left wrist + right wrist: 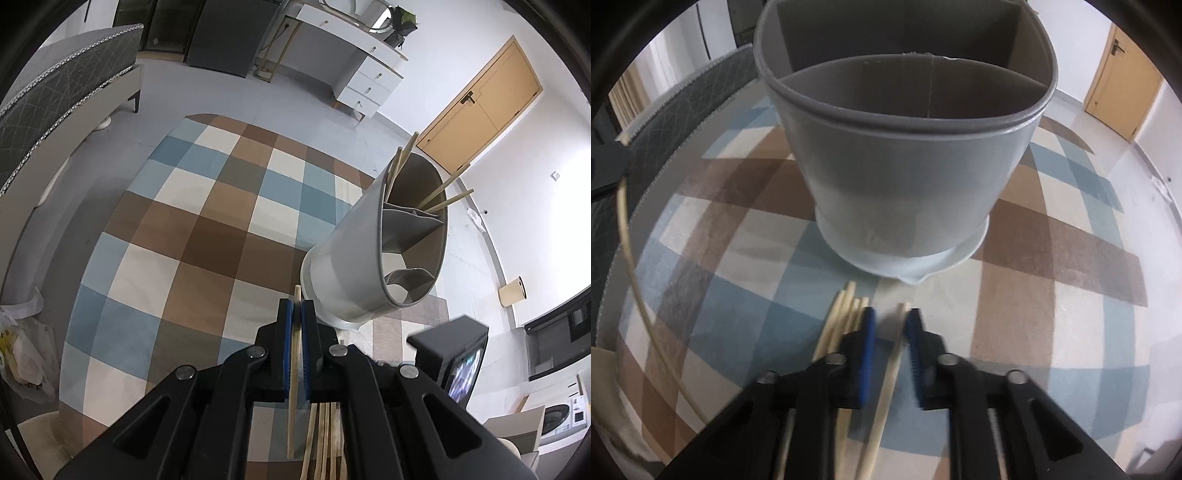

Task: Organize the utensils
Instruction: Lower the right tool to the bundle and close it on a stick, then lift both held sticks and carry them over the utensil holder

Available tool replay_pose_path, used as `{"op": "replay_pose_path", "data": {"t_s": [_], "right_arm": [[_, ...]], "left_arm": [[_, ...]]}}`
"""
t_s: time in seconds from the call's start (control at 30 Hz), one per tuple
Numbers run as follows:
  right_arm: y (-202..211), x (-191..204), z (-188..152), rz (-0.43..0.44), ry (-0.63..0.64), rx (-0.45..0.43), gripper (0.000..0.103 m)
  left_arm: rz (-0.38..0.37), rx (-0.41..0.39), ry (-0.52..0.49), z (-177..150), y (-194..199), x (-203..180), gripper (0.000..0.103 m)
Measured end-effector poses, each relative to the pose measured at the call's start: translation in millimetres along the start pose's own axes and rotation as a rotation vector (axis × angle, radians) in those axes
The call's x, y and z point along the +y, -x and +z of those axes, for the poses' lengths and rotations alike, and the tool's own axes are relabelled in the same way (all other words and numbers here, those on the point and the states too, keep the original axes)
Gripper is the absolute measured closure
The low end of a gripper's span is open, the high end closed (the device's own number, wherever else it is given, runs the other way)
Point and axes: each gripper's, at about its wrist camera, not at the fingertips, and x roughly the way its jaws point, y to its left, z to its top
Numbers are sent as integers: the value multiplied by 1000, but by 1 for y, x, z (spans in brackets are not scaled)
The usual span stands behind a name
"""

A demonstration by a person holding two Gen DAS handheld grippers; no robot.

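A grey divided utensil holder [354, 236] stands on a checked rug, and several wooden chopsticks [439, 192] lean in its far compartment. My left gripper [296, 304] is shut on one chopstick [294, 369], left of the holder's base. More loose chopsticks [325, 435] lie below it. In the right wrist view the holder [905, 166] rises just ahead. My right gripper [890, 317] is low over the rug, its blue pads apart. A single chopstick [892, 362] lies between them, close to the right pad. A bundle of chopsticks [842, 317] lies left of it.
The checked rug [1071, 258] covers the floor around the holder. A grey bed [55, 92] runs along the left, a white desk [369, 70] stands at the back and a wooden door [480, 107] is to the right. A plastic bag [22, 354] lies at the rug's left edge.
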Motion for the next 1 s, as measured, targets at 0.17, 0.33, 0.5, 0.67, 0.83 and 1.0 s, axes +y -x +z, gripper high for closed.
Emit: {"op": "replay_pose_path", "data": {"t_s": [0.17,0.33,0.5,0.67,0.83,1.0], "right_arm": [[26,-12,-14,57,-51,-97,100],[77,-31,-20,128,-128,-233,100],[123,-39,-34,180,-159,-347,100],[146,-43,-45,208,-185,-404,100],[161,-50,-52,230,-209,-454,100],[170,-54,-52,245,-225,-487,100]], "left_arm": [[6,-14,-38,-9,6,-6,102],[18,-48,-92,-20,23,-16,102],[53,-82,-135,-34,42,-31,102],[88,-104,-187,-46,56,-47,102],[142,-112,-223,-56,65,-57,102],[163,-115,-255,-61,69,-68,103]]}}
